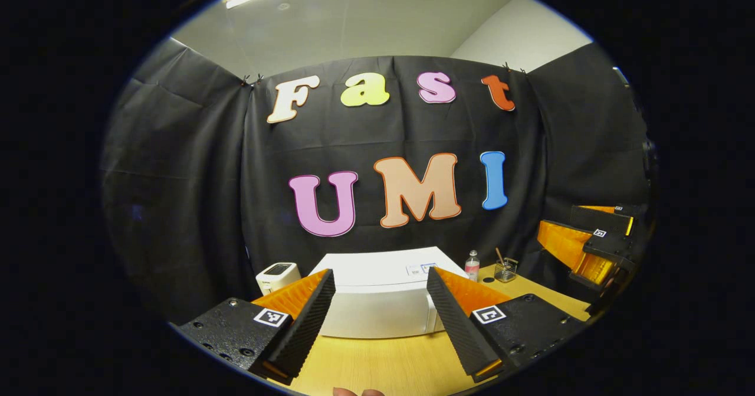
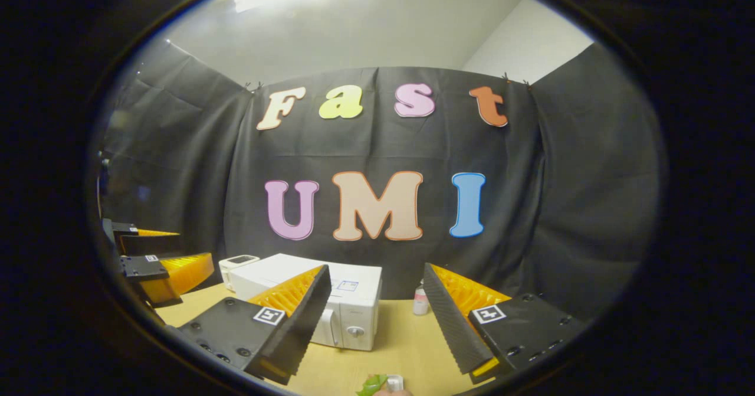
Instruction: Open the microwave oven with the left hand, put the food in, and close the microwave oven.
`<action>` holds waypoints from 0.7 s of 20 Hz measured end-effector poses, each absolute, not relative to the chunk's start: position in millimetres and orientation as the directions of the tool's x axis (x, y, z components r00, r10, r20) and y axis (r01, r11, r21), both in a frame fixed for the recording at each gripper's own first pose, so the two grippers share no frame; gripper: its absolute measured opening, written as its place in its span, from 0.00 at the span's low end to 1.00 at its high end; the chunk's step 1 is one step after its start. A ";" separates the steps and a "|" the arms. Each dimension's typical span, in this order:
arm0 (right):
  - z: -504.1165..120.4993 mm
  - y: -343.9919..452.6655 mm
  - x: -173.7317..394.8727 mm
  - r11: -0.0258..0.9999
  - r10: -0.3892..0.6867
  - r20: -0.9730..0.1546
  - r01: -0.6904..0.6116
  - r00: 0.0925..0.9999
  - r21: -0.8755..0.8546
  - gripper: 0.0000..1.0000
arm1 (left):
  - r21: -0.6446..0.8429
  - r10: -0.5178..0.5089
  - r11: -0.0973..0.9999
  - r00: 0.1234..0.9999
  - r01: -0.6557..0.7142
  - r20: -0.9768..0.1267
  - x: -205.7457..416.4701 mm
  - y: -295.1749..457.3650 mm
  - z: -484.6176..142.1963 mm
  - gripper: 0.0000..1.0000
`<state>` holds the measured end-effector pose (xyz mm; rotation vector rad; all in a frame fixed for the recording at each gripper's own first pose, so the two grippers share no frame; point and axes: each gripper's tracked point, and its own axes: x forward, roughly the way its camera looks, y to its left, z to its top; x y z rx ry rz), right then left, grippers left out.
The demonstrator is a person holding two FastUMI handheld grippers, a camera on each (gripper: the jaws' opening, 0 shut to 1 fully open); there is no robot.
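Left gripper view: left tool [image 1: 380,325] held wide open, empty, ribbed pads; boxy white microwave oven [image 1: 377,295] seen shut, far on the wooden bench [image 1: 383,366].

Right gripper view: right tool [image 2: 374,331] spread open, empty; green food [image 2: 373,385] seen near, at the bottom edge. Nothing judged done yet.

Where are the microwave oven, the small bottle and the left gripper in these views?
microwave oven [image 2: 354,316]: right gripper view, on its control panel.
small bottle [image 1: 472,266]: left gripper view, on its body.
left gripper [image 1: 380,319]: left gripper view, midway between its fingertips.
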<state>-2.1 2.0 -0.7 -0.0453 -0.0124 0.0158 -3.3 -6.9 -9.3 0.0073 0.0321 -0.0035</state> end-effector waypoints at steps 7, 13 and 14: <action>-3.4 4.1 -3.0 0.998 0.025 0.016 -0.024 1.000 -0.064 0.96 | 0.023 -0.003 1.000 0.999 0.004 -0.032 -5.9 -8.5 -10.2 0.97; 2.9 0.7 -5.4 0.997 0.012 0.045 -0.009 0.999 -0.080 0.96 | 0.035 -0.001 0.999 0.999 0.002 -0.037 -4.3 -8.5 -11.2 0.97; 1.8 0.7 -5.6 0.997 0.011 0.042 -0.008 0.999 -0.081 0.96 | 0.039 -0.004 0.999 0.999 0.005 -0.034 -3.3 -8.6 -10.9 0.97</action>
